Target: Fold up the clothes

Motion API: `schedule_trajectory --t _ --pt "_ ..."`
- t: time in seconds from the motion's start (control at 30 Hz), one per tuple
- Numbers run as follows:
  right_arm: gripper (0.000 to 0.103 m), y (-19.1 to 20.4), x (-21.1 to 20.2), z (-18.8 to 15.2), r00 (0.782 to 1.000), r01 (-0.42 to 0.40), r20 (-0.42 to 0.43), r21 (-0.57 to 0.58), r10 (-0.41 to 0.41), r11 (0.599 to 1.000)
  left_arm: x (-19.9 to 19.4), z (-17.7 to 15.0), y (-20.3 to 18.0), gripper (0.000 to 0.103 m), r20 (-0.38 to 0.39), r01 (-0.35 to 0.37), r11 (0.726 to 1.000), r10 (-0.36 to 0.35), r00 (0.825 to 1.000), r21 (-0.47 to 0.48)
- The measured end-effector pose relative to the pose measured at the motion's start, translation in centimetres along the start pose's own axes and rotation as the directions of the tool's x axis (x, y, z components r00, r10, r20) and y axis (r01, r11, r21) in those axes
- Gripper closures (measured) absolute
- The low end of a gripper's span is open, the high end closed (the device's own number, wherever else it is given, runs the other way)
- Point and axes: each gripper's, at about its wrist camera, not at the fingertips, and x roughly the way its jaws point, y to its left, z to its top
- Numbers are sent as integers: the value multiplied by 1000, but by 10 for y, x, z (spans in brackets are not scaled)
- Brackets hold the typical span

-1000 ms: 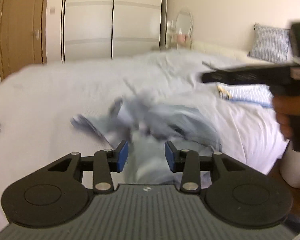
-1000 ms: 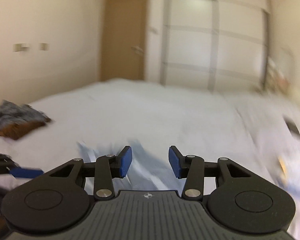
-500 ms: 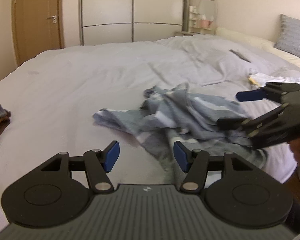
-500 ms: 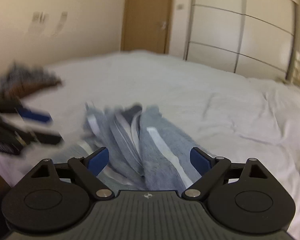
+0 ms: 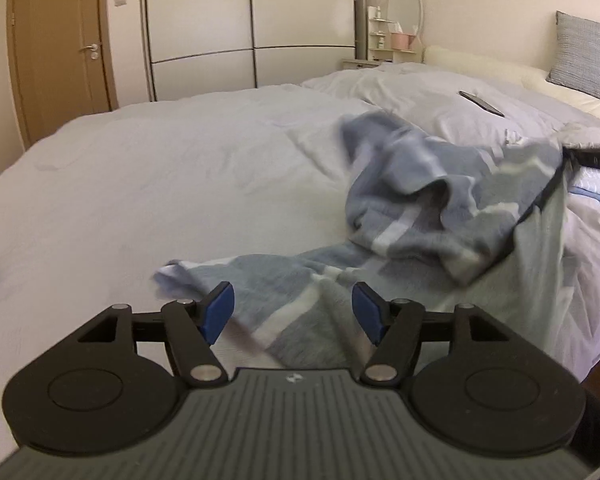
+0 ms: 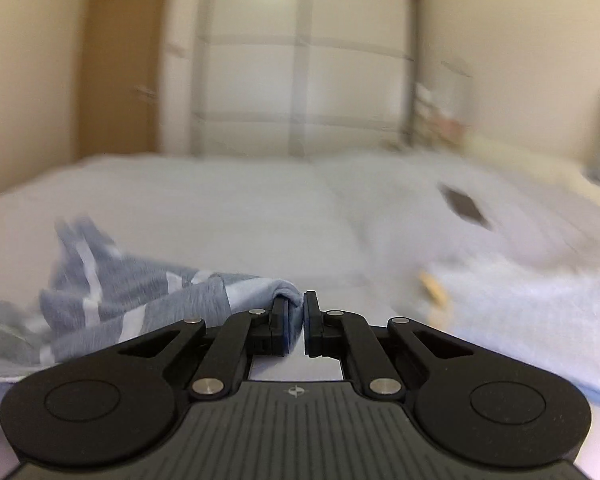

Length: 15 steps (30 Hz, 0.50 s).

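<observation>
Crumpled blue-grey striped garment (image 5: 428, 208), corner pinched in right claw (image 6: 295, 322)

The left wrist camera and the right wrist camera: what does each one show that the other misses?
Only the left wrist view shows the open left gripper, a round mirror and a grey pillow. Only the right wrist view shows the right gripper closed on a corner of the striped blue-grey garment. Both share that garment, the white bed, a dark flat object lying on it, the wardrobe and the wooden door.
</observation>
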Motion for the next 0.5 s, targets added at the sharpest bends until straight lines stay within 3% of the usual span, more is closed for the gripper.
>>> schedule_trajectory --t 0.03,0.1,0.2,0.33,0.4,0.5 --pt "86 -10 2 -6 999 27 -43 21 -26 999 3 0 -2 42 -7 3 1000 -3 1000 7" --pt "54 -11 -5 -18 995 77 -58 26 -75 997 6 -1 -6 42 -18 2 1000 -2 1000 23" --pt "52 -2 -20 -30 998 63 -33 58 -61 996 11 -4 -8 39 -39 5 999 -4 999 32" --pt "45 25 -38 -27 993 -104 60 -32 106 994 24 -9 -7 38 -72 -15 995 22 997 96" --pt "29 48 -36 -26 977 -195 55 -146 205 970 33 -12 -7 57 -101 8 991 6 995 130" --pt "26 79 -21 -30 959 -275 -21 -313 283 909 35 -15 -10 98 -114 29 984 -9 993 173"
